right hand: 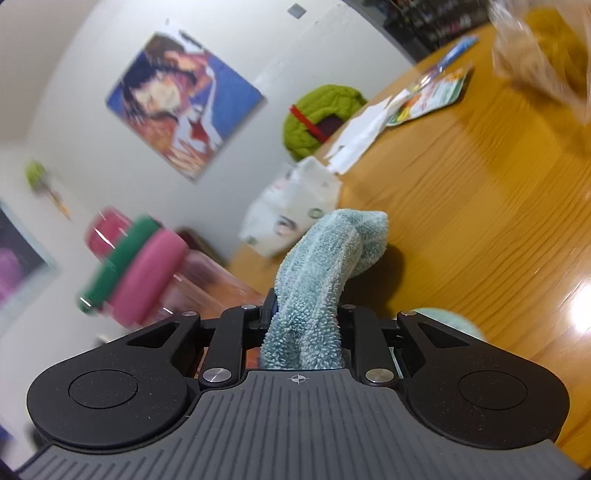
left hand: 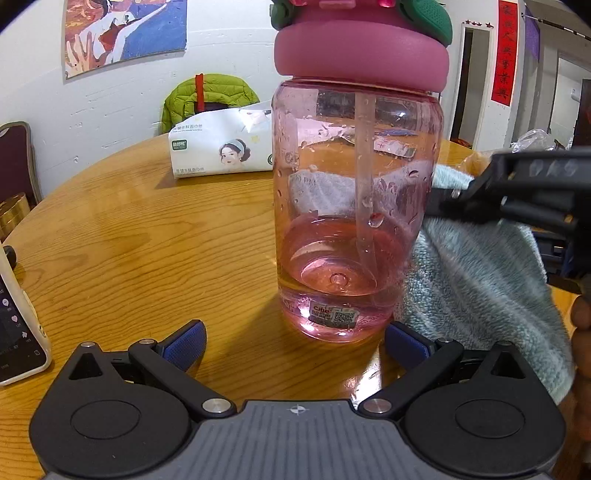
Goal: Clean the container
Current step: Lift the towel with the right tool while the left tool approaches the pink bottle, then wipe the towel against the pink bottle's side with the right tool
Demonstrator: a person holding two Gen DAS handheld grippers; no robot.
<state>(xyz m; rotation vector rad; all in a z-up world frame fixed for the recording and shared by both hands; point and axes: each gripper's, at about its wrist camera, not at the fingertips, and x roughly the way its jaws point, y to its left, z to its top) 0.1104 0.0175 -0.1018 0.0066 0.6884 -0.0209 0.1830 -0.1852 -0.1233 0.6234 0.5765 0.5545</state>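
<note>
Pink transparent bottle [left hand: 356, 206] is seen upright on the round wooden table [left hand: 147, 258], directly ahead of the left gripper [left hand: 295, 343]; pink lid [left hand: 360, 51] with green trim is fitted, a straw [left hand: 365, 177] runs down inside, droplets are seen on the wall and some clear liquid is pooled at the bottom. Left gripper jaws are spread wide, blue pads [left hand: 184, 341] on either side of the bottle base and apart from it, nothing gripped. Right gripper [right hand: 306, 321] jaws are pressed together on a light blue towel [right hand: 325, 273]: the cloth is pinched between the fingers and its free end is bunched up ahead of them. In the left wrist view the towel is draped beside the bottle's right side, with the right gripper just beside the bottle wall; whether the cloth is actually touching the bottle cannot be told. Right wrist view is motion-blurred, with the bottle at lower left. A tissue pack [left hand: 221, 151] is lying behind the bottle, a phone [left hand: 18, 325] at the table's left edge. A green jacket [left hand: 210, 96] is draped behind the table, a poster [left hand: 122, 33] hung on the wall.
</note>
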